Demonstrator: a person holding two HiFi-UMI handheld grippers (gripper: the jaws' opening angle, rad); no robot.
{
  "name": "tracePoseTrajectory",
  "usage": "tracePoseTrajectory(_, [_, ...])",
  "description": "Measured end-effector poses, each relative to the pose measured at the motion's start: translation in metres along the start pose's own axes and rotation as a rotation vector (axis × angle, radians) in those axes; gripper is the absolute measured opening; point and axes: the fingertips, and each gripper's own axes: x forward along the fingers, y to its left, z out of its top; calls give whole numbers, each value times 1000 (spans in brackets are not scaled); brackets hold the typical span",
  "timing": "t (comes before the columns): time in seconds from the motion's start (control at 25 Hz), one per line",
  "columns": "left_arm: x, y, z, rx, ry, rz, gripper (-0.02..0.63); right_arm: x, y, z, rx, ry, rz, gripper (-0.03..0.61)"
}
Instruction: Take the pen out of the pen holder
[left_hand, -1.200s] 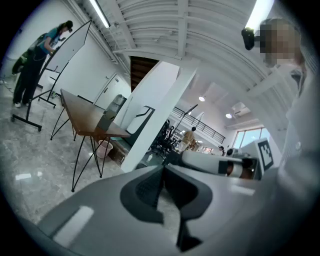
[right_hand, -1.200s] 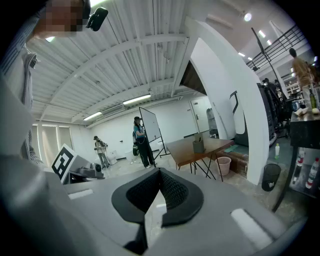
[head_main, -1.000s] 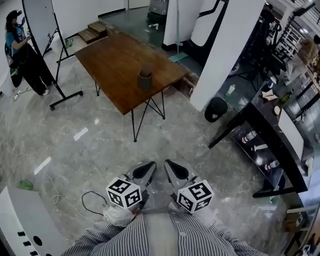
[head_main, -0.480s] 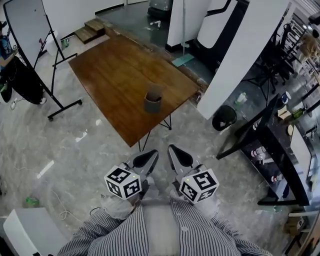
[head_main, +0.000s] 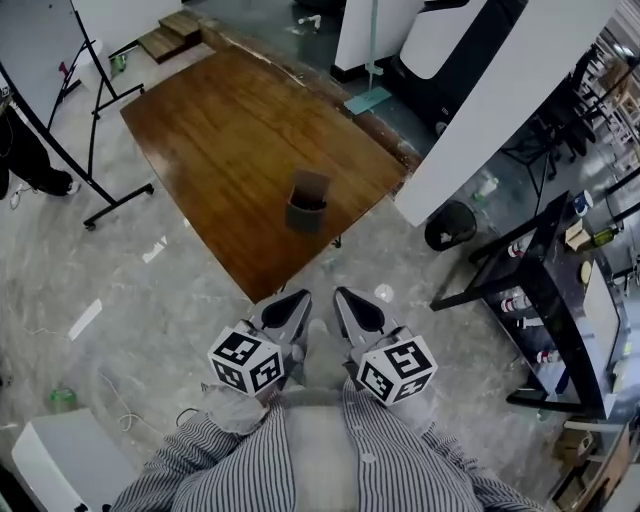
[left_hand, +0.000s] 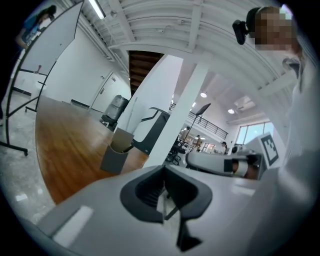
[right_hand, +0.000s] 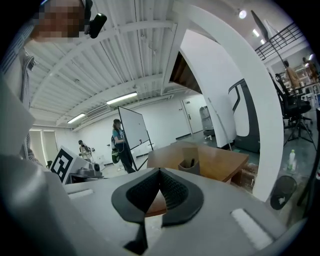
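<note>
A grey pen holder (head_main: 307, 206) with a brown back panel stands near the close edge of the wooden table (head_main: 230, 130). It also shows in the left gripper view as the pen holder (left_hand: 116, 155). In the right gripper view the pen holder (right_hand: 189, 163) has a dark pen (right_hand: 192, 161) standing in it. My left gripper (head_main: 298, 300) and right gripper (head_main: 345, 298) are side by side in front of my body, short of the table's edge and well apart from the holder. Both are shut and hold nothing. The shut left gripper (left_hand: 164, 171) and right gripper (right_hand: 160, 174) point towards the table.
A whiteboard on a wheeled stand (head_main: 88, 150) is left of the table. A white pillar (head_main: 500, 100), a black bin (head_main: 450, 224) and a black shelf with bottles (head_main: 540, 300) stand to the right. A white box (head_main: 60, 465) lies low left. A person (right_hand: 120, 143) stands by the whiteboard.
The table and pen holder have come closer and lower in the head view as I moved towards them. Both grippers stay shut, side by side.
</note>
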Motion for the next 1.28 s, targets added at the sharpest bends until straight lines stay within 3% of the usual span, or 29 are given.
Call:
tracePoseTrajectory(0.36, [51, 38, 29, 63, 15, 57, 8, 46, -37, 17, 10, 42, 53, -1])
tracePoseTrajectory(0.76, [101, 79, 29, 34, 40, 89, 8, 85, -75, 8, 68, 115, 91, 0])
tracePoseTrajectory(1.08, [125, 103, 21, 86, 63, 126, 9, 106, -93, -8, 111, 165, 98, -1])
tracePoseTrajectory(1.28, [142, 109, 23, 143, 81, 125, 80, 112, -98, -15, 130, 185, 107, -1])
